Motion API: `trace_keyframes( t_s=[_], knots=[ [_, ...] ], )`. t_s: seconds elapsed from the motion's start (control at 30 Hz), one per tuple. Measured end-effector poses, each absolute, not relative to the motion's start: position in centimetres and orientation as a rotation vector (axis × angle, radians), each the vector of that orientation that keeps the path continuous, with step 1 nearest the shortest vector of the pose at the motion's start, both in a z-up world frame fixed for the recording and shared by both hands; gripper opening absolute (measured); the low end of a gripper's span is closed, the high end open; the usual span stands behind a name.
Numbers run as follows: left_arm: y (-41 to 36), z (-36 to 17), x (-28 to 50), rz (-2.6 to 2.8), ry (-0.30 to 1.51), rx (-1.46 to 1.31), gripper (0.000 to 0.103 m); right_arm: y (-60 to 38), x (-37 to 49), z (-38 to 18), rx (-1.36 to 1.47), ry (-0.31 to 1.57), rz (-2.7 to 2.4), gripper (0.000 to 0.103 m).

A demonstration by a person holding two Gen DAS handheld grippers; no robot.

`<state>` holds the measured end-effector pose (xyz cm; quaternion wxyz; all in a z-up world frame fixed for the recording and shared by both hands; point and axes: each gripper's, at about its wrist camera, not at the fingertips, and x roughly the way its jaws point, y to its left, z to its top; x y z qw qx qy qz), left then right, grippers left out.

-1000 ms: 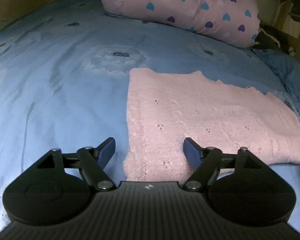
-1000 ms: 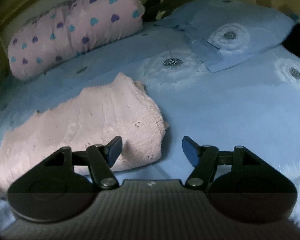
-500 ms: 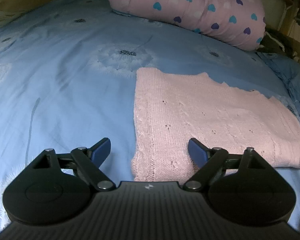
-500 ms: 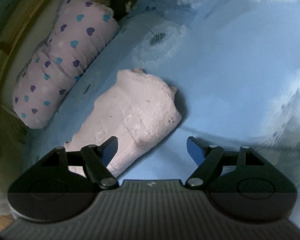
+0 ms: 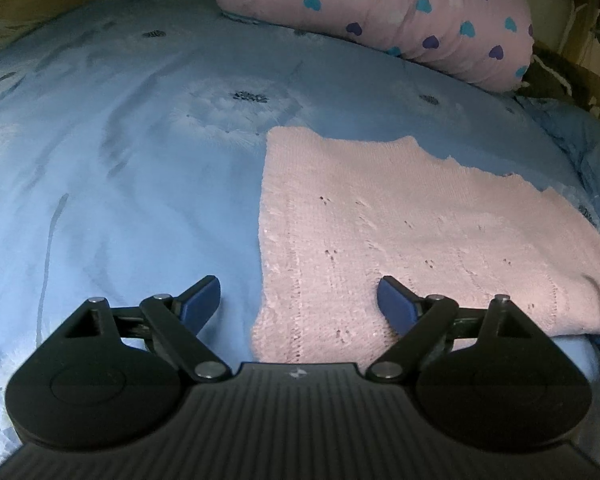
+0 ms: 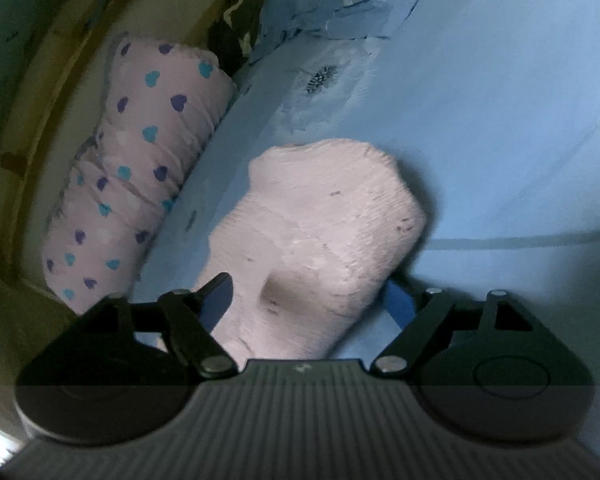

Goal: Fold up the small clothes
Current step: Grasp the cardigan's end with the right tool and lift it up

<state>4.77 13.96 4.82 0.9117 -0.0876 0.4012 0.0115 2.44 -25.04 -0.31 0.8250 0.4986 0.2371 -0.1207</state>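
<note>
We find the pink knitted garment [image 5: 420, 232] lying flat on the blue bed sheet [image 5: 120, 184], already doubled into a rough rectangle, with the heart-print pillow [image 5: 380, 12] well beyond it. We judge the step in hand to be the taking-up of both near corners for a further fold.

The left gripper [image 5: 299, 298] stands wide open over the garment's near left corner; one finger is over the bare sheet, the other over the knit, and neither pad presses the cloth. The right gripper [image 6: 308, 300] is rolled onto its side, its jaws have just been opening, and the garment's right end [image 6: 320, 248] now sits between them, unclamped as far as we can see.

The next move, in our judgement, calls for both grippers to close on the edge, catching all layers, before lifting together.
</note>
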Motion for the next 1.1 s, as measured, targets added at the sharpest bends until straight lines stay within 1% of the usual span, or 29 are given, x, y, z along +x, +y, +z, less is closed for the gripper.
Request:
trace_keyframes(
  t_s=[0.1,0.37,0.5,0.57,0.7,0.8,0.87,0.9,0.97,1.1],
  knots=[
    [14.1,4.7,4.9,0.021,0.834,-0.188,0.089,-24.7,3.3,-0.5,1.098,0.487,-0.272,0.089],
    [14.2,4.4,5.5,0.015,0.852,-0.212,0.090,-25.3,4.3,-0.9,1.179,0.463,-0.254,0.089],
    [14.6,4.2,5.7,0.010,0.863,-0.235,0.090,-26.0,4.5,-1.1,1.230,0.469,-0.261,0.083],
    [14.7,4.1,5.7,0.008,0.866,-0.239,0.090,-26.1,4.7,-1.0,1.223,0.474,-0.257,0.079],
    [14.7,4.1,5.7,0.007,0.867,-0.240,0.090,-26.1,5.1,-1.0,1.186,0.477,-0.258,0.074],
    [14.7,4.1,5.7,0.007,0.868,-0.242,0.090,-25.9,5.2,-1.1,1.148,0.472,-0.270,0.065],
    [14.7,4.1,5.7,0.005,0.869,-0.245,0.090,-25.9,5.2,-1.2,1.125,0.486,-0.296,0.046],
    [14.8,4.1,5.8,0.004,0.870,-0.246,0.090,-26.0,5.1,-1.3,1.118,0.495,-0.310,0.042],
    [14.8,4.1,5.8,0.004,0.871,-0.247,0.090,-26.2,5.0,-1.4,1.115,0.502,-0.311,0.037],
    [14.9,4.1,5.8,0.001,0.873,-0.252,0.090,-26.2,5.2,-1.1,1.049,0.529,-0.303,0.034]
  ],
)
